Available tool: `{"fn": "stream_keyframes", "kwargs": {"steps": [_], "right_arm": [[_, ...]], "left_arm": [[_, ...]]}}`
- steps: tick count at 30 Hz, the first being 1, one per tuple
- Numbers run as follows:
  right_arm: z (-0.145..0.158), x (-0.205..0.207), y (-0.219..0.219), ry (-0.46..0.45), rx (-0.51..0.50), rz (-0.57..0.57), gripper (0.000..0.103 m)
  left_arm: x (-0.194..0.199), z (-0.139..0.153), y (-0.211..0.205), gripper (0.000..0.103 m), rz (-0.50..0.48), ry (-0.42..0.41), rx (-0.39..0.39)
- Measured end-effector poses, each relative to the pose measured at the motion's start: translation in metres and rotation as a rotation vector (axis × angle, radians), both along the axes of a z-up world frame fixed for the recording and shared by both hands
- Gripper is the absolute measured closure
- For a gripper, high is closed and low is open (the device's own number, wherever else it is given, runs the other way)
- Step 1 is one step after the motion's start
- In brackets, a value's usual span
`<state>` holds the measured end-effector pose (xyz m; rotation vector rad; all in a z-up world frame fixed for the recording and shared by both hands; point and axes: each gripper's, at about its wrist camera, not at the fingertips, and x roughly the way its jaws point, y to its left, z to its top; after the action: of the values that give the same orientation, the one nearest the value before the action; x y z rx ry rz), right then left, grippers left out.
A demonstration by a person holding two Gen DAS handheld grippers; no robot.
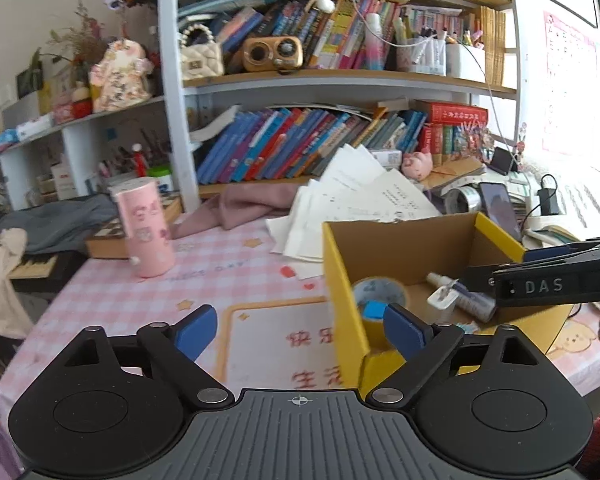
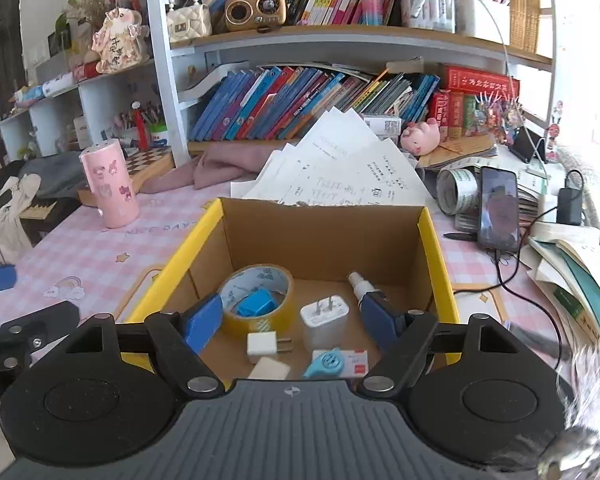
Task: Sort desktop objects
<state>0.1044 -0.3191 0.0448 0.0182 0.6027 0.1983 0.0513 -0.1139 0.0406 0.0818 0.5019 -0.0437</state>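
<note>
Inside the open cardboard box with yellow outer walls (image 2: 434, 248), which stands on the pink checked table (image 2: 100, 256), the sorted small things lie together on the brown floor. A roll of yellowish packing tape (image 2: 256, 300) lies flat at about 9 o'clock in the box, and a small blue block (image 2: 256, 304) sits in its hole. Just to the 3 o'clock side of the roll stands a white plug adapter with two metal prongs (image 2: 325, 318), and beyond that a small white spray bottle (image 2: 358, 282) lies near the box's right wall. Toward 6 o'clock are a smaller white cube charger (image 2: 262, 345), a pale square eraser-like piece (image 2: 269, 369), a light-blue whistle (image 2: 325, 363) and a white card with red print (image 2: 358, 360) partly under it.

The right gripper (image 2: 292, 322) hangs over the near edge of the box, its blue-padded fingers (image 2: 202, 320) apart with nothing between them; none of the box's contents is touched. The left gripper (image 1: 298, 332) is at the box's left wall, seen from the left wrist view at about 9 o'clock of the box; its fingers (image 1: 196, 330) stand wide apart and empty, the yellow wall showing between them.

Outward, a pink cylindrical container with cartoon prints (image 2: 108, 184) stands upright on the table at about 10 o'clock from the box, well apart from it. Loose white paper sheets (image 2: 340, 168) fan out just behind the box at 12 o'clock. A dark smartphone (image 2: 499, 208) is propped at 2 o'clock, with a black cable running from it.
</note>
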Motion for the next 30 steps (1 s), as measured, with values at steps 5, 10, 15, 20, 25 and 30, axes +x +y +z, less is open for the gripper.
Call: {"fn": "stream_keyframes", "kwargs": {"steps": [5, 10, 15, 20, 25, 30], "right_arm": [[-0.004, -0.031, 0.014, 0.029, 0.0, -0.005, 0.027], [-0.013, -0.06, 0.023, 0.078, 0.009, -0.018, 0.025], [-0.018, -0.086, 0.029, 0.1, 0.007, -0.036, 0.023], [-0.022, -0.103, 0.032, 0.12, 0.001, -0.046, 0.023], [-0.023, -0.114, 0.034, 0.129, -0.006, -0.047, 0.021], [-0.024, -0.118, 0.036, 0.145, -0.011, -0.042, 0.021]], "left_arm": [[-0.029, -0.005, 0.018, 0.008, 0.038, 0.023, 0.0], [-0.05, -0.011, 0.031, 0.008, 0.059, 0.08, 0.0], [-0.069, -0.016, 0.037, 0.008, 0.053, 0.103, -0.002], [-0.08, -0.021, 0.04, 0.008, 0.049, 0.124, -0.012], [-0.087, -0.024, 0.043, 0.007, 0.05, 0.147, -0.023], [-0.091, -0.024, 0.046, 0.007, 0.051, 0.151, -0.028]]}}
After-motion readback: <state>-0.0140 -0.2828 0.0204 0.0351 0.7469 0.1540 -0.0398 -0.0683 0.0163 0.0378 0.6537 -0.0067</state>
